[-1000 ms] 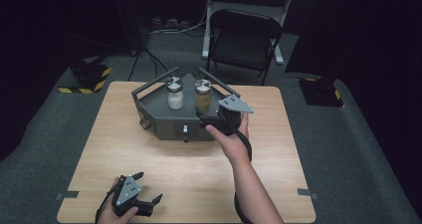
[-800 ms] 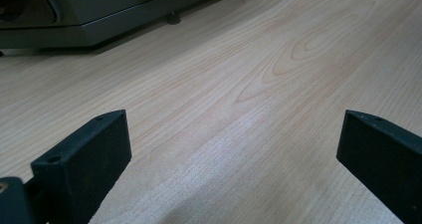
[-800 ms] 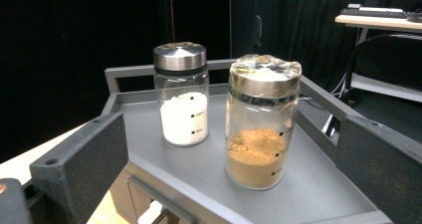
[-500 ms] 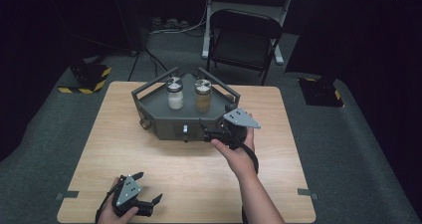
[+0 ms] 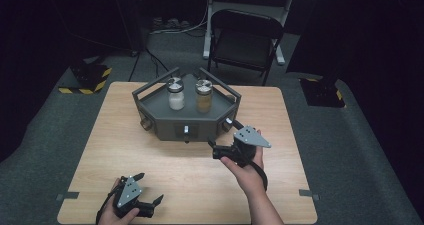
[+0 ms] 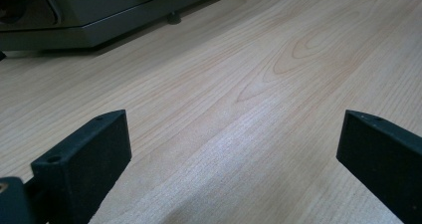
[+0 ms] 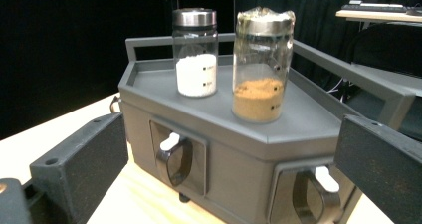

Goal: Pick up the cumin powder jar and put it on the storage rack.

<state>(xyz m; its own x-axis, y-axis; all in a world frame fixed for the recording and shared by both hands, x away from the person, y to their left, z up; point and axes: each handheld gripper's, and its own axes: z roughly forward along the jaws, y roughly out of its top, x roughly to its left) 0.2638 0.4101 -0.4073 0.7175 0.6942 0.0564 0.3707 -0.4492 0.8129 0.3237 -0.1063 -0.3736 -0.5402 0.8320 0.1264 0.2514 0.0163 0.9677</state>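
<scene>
On a light wooden table, toward its far side, sits a grey five-sided spice rack with raised rails around its flat top. Two glass jars with metal lids stand upright on that top, side by side but apart: one holds white powder, the other brown powder. The rails probably keep the jars from sliding off. Dark, scoop-like dispenser handles are set into the rack's front faces.

The right gripper hovers just in front of the rack's right front corner, jaws spread wide and empty, pointed at the rack as if lining up on it. The left gripper rests low at the table's near edge, well away from the rack, jaws also wide apart and holding nothing, seemingly parked.
</scene>
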